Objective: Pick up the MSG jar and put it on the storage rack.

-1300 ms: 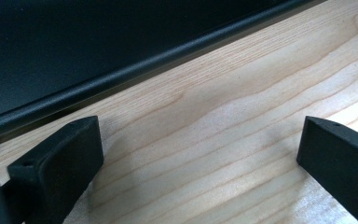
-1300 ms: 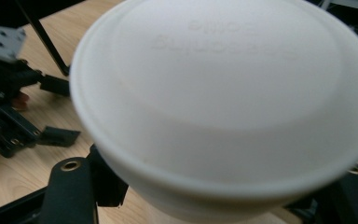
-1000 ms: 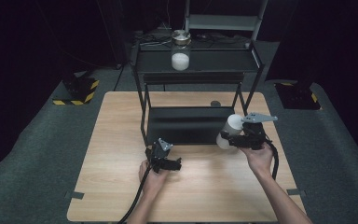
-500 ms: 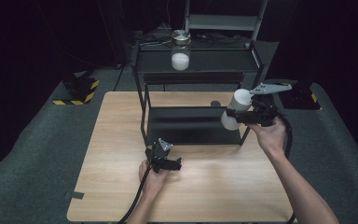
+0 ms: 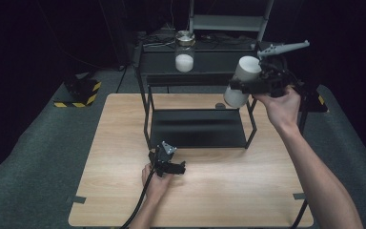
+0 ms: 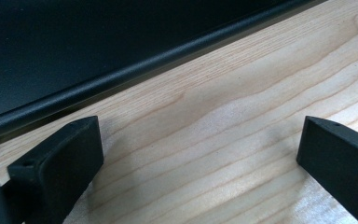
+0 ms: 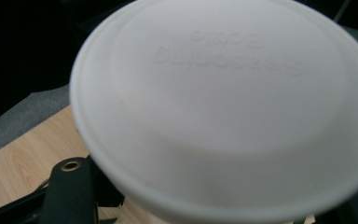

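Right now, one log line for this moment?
right gripper: shut on white container, raised beside shelf rack | left gripper: open, on table

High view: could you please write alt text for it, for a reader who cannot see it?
The right tongs hold a white container raised beside a black shelf rack on a wooden table. The left tongs rest open on the table, and a glass jar stands on the rack's top shelf.
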`<action>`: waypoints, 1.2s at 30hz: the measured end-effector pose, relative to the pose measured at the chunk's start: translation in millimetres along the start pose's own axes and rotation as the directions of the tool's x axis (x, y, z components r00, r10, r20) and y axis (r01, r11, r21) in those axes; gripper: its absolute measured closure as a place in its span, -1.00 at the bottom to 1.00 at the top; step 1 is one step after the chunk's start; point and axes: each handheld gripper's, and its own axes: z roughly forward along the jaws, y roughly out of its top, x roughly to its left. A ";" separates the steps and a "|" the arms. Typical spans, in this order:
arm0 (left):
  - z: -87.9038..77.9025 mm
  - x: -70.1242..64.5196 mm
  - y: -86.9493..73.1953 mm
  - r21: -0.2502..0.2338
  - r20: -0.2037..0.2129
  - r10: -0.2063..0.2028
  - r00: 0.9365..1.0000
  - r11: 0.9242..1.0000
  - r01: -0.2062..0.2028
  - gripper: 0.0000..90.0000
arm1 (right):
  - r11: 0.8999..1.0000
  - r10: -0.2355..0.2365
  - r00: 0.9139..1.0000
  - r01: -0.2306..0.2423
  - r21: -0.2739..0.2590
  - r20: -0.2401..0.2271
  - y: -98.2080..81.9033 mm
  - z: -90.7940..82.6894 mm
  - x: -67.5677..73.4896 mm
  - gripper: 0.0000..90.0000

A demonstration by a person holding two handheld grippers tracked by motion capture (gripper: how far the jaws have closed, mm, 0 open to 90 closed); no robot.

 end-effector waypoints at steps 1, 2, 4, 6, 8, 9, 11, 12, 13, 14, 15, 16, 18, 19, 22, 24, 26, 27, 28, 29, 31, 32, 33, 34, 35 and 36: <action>0.1 0.0 -0.2 -0.001 0.001 -0.002 1.000 1.000 0.002 -0.99 | 1.000 0.003 1.000 -0.003 -0.007 0.007 7.0 -0.8 1.4 -0.28; 0.4 -0.4 -0.9 -0.006 0.000 -0.007 1.000 1.000 0.007 -0.99 | 1.000 0.008 1.000 -0.008 -0.013 0.010 12.3 -1.6 2.2 -0.27; 0.6 -0.7 -1.3 -0.008 0.001 -0.013 1.000 1.000 0.013 -0.99 | 1.000 0.020 1.000 -0.019 -0.024 0.012 22.5 -1.8 2.5 -0.27; 0.4 -0.3 -0.8 -0.005 0.002 -0.008 1.000 1.000 0.008 -0.99 | 1.000 0.021 1.000 -0.021 -0.019 0.022 33.1 -0.2 4.5 -0.27; 0.5 -0.6 -1.2 -0.007 0.001 -0.011 1.000 1.000 0.011 -0.99 | 1.000 0.012 0.999 -0.012 -0.005 0.045 45.7 3.9 9.5 -0.27; 0.8 -0.7 -1.8 -0.011 0.001 -0.013 1.000 1.000 0.013 -0.99 | 1.000 0.007 0.998 -0.008 0.003 0.058 51.2 6.7 11.9 -0.27; 0.7 -0.5 -1.6 -0.009 0.001 -0.011 1.000 1.000 0.011 -0.99 | 1.000 -0.003 0.997 0.002 0.017 0.081 61.0 13.4 16.6 -0.27; 0.7 -0.5 -1.5 -0.009 0.001 -0.011 1.000 1.000 0.011 -0.99 | 1.000 -0.006 0.996 0.003 0.024 0.092 65.5 17.4 18.7 -0.27; 0.7 -0.5 -1.5 -0.009 0.001 -0.011 1.000 1.000 0.011 -0.99 | 0.999 -0.007 0.995 0.004 0.032 0.103 70.0 21.7 20.7 -0.27; 0.7 -0.4 -1.4 -0.008 0.002 -0.010 1.000 1.000 0.010 -0.99 | 0.999 -0.009 0.993 0.004 0.041 0.114 74.7 26.3 22.5 -0.27; 0.6 -0.2 -1.1 -0.007 0.002 -0.009 1.000 1.000 0.009 -0.99 | 0.999 -0.007 0.993 0.002 0.047 0.121 78.7 31.0 23.5 -0.27; 0.6 -0.2 -1.0 -0.006 0.001 -0.009 1.000 1.000 0.009 -0.99 | 0.999 0.001 0.992 -0.007 0.051 0.129 82.4 36.0 24.2 -0.27; 0.5 -0.2 -0.9 -0.005 0.001 -0.008 1.000 1.000 0.008 -0.99 | 0.998 0.015 0.990 -0.023 0.060 0.141 88.2 45.1 24.4 -0.27; 0.6 -0.2 -1.0 -0.006 0.002 -0.009 1.000 1.000 0.009 -0.99 | 0.997 0.021 0.988 -0.032 0.072 0.155 92.9 52.1 25.7 -0.27; 0.5 -0.2 -1.0 -0.006 0.001 -0.009 1.000 1.000 0.009 -0.99 | 0.996 0.026 0.982 -0.043 0.084 0.188 101.4 66.1 28.3 -0.27; 0.8 -0.6 -1.5 -0.010 0.001 -0.013 1.000 1.000 0.013 -0.99 | 0.995 0.056 0.980 -0.070 0.068 0.191 103.3 71.2 25.1 -0.27; 0.8 -0.6 -1.6 -0.010 0.001 -0.014 1.000 1.000 0.014 -0.99 | 0.993 0.079 0.977 -0.094 0.065 0.199 106.1 76.8 22.7 -0.27; 0.9 -0.7 -1.7 -0.011 0.001 -0.014 1.000 1.000 0.014 -0.99 | 0.992 0.080 0.974 -0.097 0.075 0.211 108.7 81.3 22.9 -0.27; 0.7 -0.4 -1.3 -0.008 0.001 -0.011 1.000 1.000 0.011 -0.99 | 0.992 0.080 0.973 -0.099 0.081 0.218 110.1 83.9 23.0 -0.27; 0.7 -0.4 -1.3 -0.008 0.001 -0.010 1.000 1.000 0.010 -0.99 | 0.991 0.083 0.971 -0.104 0.081 0.223 110.4 86.4 22.2 -0.27; 0.6 -0.4 -1.3 -0.008 0.001 -0.010 1.000 1.000 0.010 -0.99 | 0.990 0.096 0.969 -0.117 0.080 0.226 110.6 90.4 19.2 -0.27; 0.7 -0.5 -1.4 -0.008 0.001 -0.011 1.000 1.000 0.011 -0.99 | 0.989 0.098 0.968 -0.119 0.082 0.230 111.2 92.4 18.2 -0.27; 0.7 -0.5 -1.4 -0.009 0.001 -0.012 1.000 1.000 0.012 -0.99 | 0.989 0.100 0.967 -0.123 0.086 0.236 112.3 94.2 17.9 -0.27; 0.8 -0.7 -1.7 -0.010 0.001 -0.013 1.000 1.000 0.013 -0.99 | 0.988 0.100 0.965 -0.125 0.088 0.242 113.0 95.7 17.8 -0.27; 0.8 -0.7 -1.6 -0.010 0.001 -0.013 1.000 1.000 0.013 -0.99 | 0.988 0.103 0.964 -0.129 0.089 0.246 113.4 97.1 17.3 -0.27; 0.7 -0.5 -1.3 -0.008 0.001 -0.011 1.000 1.000 0.011 -0.99 | 0.987 0.106 0.963 -0.133 0.093 0.249 114.1 98.6 16.8 -0.27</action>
